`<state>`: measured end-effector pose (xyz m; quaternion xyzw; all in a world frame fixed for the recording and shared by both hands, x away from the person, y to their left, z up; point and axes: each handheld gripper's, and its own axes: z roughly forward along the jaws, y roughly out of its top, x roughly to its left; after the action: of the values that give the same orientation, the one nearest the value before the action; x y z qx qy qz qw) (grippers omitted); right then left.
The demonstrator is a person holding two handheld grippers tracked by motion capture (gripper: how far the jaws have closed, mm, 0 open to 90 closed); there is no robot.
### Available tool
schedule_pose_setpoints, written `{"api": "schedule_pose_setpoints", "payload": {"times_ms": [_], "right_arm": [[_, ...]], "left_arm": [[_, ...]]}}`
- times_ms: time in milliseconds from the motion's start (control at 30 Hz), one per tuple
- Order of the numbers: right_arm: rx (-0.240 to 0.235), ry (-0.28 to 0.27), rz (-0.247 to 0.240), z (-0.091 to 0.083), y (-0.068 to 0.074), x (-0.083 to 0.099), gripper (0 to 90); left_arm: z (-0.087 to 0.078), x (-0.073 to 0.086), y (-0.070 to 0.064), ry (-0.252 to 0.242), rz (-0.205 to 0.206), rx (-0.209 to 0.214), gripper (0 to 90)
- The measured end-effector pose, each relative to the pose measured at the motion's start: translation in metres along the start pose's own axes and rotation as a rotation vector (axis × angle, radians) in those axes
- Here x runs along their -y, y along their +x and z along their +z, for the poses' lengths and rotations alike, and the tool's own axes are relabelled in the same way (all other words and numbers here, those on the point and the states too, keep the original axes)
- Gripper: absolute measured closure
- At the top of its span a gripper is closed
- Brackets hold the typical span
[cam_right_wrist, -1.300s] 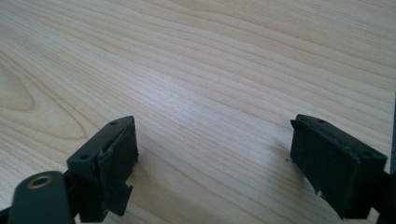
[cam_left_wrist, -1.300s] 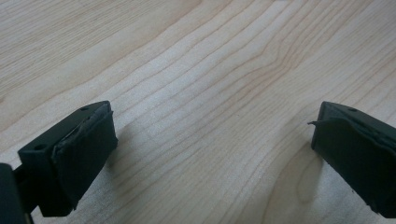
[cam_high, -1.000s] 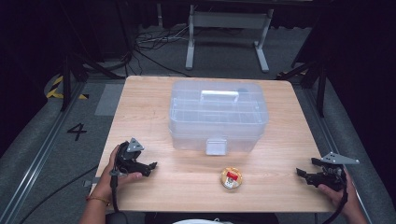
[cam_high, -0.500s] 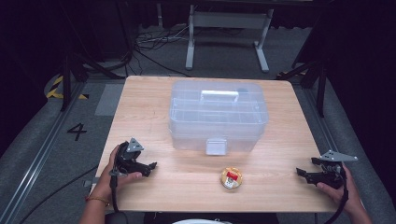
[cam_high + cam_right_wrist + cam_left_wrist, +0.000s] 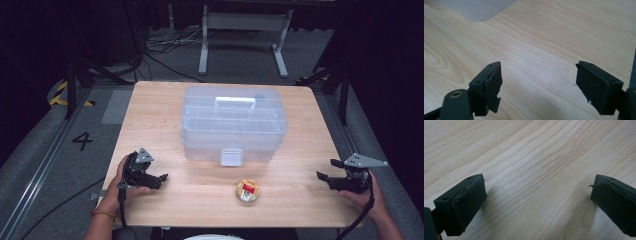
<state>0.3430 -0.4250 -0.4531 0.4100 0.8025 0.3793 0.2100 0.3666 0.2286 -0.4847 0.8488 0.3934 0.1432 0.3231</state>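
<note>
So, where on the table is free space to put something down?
Bare wood lies left of the clear box, above the left tool, and right of it, above the right tool. The front strip between box latch and small round container is narrow.

Pale, matt wood-grain table (image 5: 165, 115); translucent, glossy plastic storage box (image 5: 234, 125); matt black gripper pads (image 5: 471, 200), frayed at edges.
</note>
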Motion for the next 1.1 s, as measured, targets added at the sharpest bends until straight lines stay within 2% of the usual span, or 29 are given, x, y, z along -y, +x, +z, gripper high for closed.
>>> {"api": "schedule_pose_setpoints", "payload": {"times_ms": [67,133,200,233,267,400,433,567,600,633,667,833,1100], "right_arm": [[-0.014,-0.013,-0.006,-0.002,0.000,-0.007,21.8],[0.003,-0.010,-0.037,-0.003,0.001,-0.015,22.1],[0.005,-0.022,-0.043,-0.004,0.000,-0.022,22.8],[0.005,-0.022,-0.043,-0.004,0.000,-0.022,22.8],[0.001,-0.033,-0.052,-0.006,0.000,-0.032,23.4],[-0.010,-0.051,-0.074,-0.008,0.003,-0.044,23.8],[-0.008,-0.062,-0.077,-0.010,0.004,-0.054,24.1],[-0.015,-0.076,-0.100,-0.012,0.007,-0.073,24.6],[-0.015,-0.076,-0.100,-0.012,0.007,-0.073,24.6],[-0.022,-0.089,-0.104,-0.013,0.008,-0.083,24.8],[-0.022,-0.089,-0.104,-0.013,0.008,-0.083,24.8],[-0.031,-0.129,-0.118,-0.016,0.011,-0.108,24.9],[-0.047,-0.152,-0.179,-0.012,0.025,-0.156,26.0]], "left_arm": [[0.000,0.000,0.000,0.000,0.002,-0.002,0.5],[0.000,0.000,0.000,-0.001,0.003,-0.001,0.6],[0.000,0.000,0.000,-0.001,0.003,-0.001,0.5],[0.000,0.000,0.000,-0.001,0.003,-0.001,0.5],[0.000,0.000,0.000,-0.001,0.003,-0.001,0.5],[0.000,0.000,0.000,-0.001,0.003,-0.001,0.5],[0.000,0.000,0.000,-0.001,0.003,-0.001,0.5],[0.000,0.000,0.000,0.000,0.003,-0.002,0.5],[0.000,0.000,0.000,0.000,0.003,-0.002,0.5],[0.000,0.000,0.000,-0.001,0.003,-0.001,0.5],[0.000,0.000,0.000,-0.001,0.003,-0.001,0.5],[0.000,0.000,0.000,0.002,-0.002,-0.003,0.5],[0.000,0.000,0.000,0.001,0.000,-0.005,0.5]]}}
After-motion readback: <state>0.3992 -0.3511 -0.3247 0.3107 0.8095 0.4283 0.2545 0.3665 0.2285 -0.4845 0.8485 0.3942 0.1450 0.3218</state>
